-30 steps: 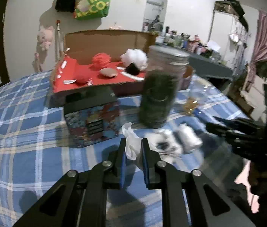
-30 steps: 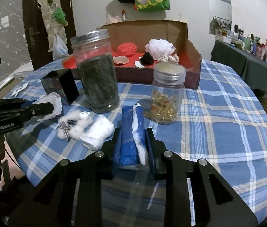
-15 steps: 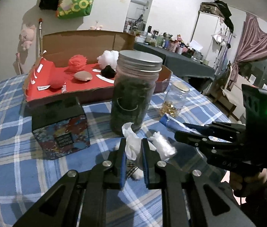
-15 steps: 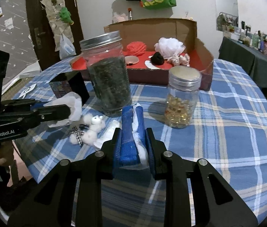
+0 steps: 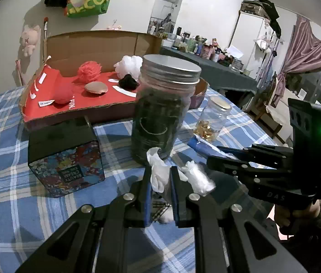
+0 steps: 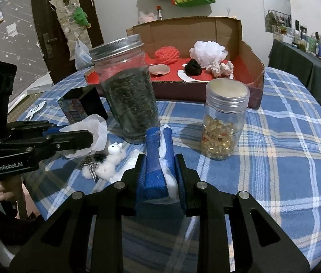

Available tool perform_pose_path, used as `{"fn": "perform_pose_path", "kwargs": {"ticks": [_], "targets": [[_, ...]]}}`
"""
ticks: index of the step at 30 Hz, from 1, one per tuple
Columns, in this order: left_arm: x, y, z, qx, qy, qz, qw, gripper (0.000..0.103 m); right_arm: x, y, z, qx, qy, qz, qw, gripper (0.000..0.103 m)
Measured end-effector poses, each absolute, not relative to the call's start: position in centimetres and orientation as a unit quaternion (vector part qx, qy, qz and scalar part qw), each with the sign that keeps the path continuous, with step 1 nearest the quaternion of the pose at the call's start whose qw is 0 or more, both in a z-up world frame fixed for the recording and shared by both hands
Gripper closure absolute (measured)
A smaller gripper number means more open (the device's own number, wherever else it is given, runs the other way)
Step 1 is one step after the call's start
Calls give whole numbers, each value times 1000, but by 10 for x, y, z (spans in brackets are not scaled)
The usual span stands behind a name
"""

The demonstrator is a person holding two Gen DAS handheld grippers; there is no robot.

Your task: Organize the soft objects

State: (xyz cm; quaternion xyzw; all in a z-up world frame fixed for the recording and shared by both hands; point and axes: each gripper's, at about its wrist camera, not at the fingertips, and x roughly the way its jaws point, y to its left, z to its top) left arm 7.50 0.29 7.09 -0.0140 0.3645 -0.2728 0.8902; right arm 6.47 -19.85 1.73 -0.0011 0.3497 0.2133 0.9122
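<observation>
While poised above the checked tablecloth (image 6: 285,150), left gripper (image 5: 160,182) clamped on white tissue (image 5: 158,173); right gripper (image 6: 160,166) clamped on blue cloth roll (image 6: 154,159); dark-filled jar (image 6: 128,100) just ahead.

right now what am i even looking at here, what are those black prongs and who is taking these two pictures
No robot here: a person holds a hand-held claw in each hand, and a camera on each looks along its two prongs. One picture is from the left claw, shut on a white tissue. The other is from the right claw, shut on a blue cloth. Each claw also shows in the other's picture. On the plaid table stand a big jar, a small jar, a dark tin and a cardboard box of soft things. A small white plush lies nearby.
</observation>
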Motion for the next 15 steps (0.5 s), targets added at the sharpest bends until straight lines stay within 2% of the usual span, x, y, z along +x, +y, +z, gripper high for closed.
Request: {"fn": "perform_pose_path", "kwargs": {"ticks": [15], "targets": [[68,52,73,-28,368,-236,899,88,57,-225,14,7,360,196,912,79]]}}
